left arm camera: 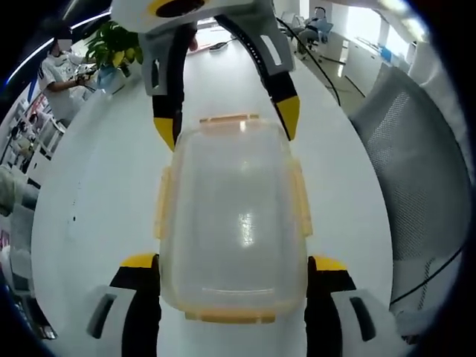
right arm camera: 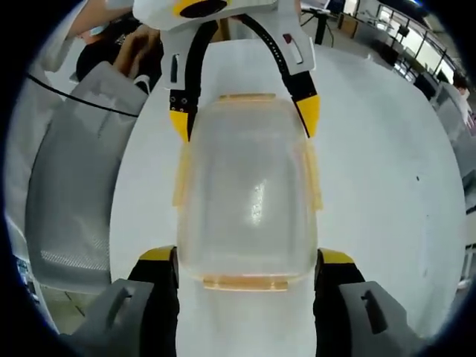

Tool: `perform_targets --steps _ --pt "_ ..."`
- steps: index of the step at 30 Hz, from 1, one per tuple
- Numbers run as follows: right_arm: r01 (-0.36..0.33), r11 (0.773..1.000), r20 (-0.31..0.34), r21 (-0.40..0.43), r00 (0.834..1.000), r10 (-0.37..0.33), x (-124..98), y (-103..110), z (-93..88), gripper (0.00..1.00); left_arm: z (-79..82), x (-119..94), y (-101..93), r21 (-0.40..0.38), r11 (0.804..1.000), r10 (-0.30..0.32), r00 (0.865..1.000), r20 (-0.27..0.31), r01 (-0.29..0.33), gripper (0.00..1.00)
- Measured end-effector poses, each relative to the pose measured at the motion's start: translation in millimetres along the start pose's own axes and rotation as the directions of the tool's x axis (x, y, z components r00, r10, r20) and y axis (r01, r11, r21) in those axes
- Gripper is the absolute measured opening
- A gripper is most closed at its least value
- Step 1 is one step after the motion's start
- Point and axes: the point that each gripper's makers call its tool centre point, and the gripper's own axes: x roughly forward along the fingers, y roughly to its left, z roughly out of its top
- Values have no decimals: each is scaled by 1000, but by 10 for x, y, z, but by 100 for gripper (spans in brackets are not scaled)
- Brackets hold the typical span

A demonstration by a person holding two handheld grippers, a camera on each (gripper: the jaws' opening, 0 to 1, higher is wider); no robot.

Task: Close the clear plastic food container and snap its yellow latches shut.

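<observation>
The clear plastic food container [left arm camera: 234, 219] stands on a long white bench [left arm camera: 97, 201], about midway across its width, with its lid on. Body and lid are frosted-clear, and a bright glare spot sits near the middle of the lid. It is a rounded rectangle with four pale yellow latches, one on each side: the two on the long sides [left arm camera: 162, 202] lie close along the walls, and the two on the short ends [left arm camera: 230, 119] show as flat yellow strips at the rim. Whether any latch is snapped fully home cannot be told.

The two tools face each other across the container. In the left gripper view the left tool [left arm camera: 233, 262] is spread wide, its black jaws with yellow tips standing one on each side of the container's near end, close beside the walls; whether they touch is not clear. The right tool [left arm camera: 227, 125] comes in from the far end, likewise spread, its yellow tips flanking the far corners beside the end latch.

The right gripper view shows the same from the other end: the container [right arm camera: 249, 201] between the right tool [right arm camera: 247, 256] below and the left tool [right arm camera: 245, 119] above.

A grey mesh office chair [left arm camera: 416, 171] stands along one long edge of the bench, and a potted plant [left arm camera: 111, 48] sits toward the bench's far corner.
</observation>
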Motion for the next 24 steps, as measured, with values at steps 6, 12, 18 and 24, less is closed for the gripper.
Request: perform_targets --steps 6,12,18,24 --pt "1 1000 -1 1 1000 -1 5 -78 7 71 -15 6 70 -3 1000 1 1000 5 -1 78" --pt "7 1000 9 14 1000 -7 4 -103 7 71 -37 12 124 -3 1000 1 1000 1 -1 78" --pt "11 1000 13 23 1000 -11 8 -111 10 71 -55 20 162 2 1000 -1 1000 -6 1 78" --pt "13 1000 15 25 1000 -13 11 -126 13 71 -62 22 172 1 1000 2 1000 -8 -2 78"
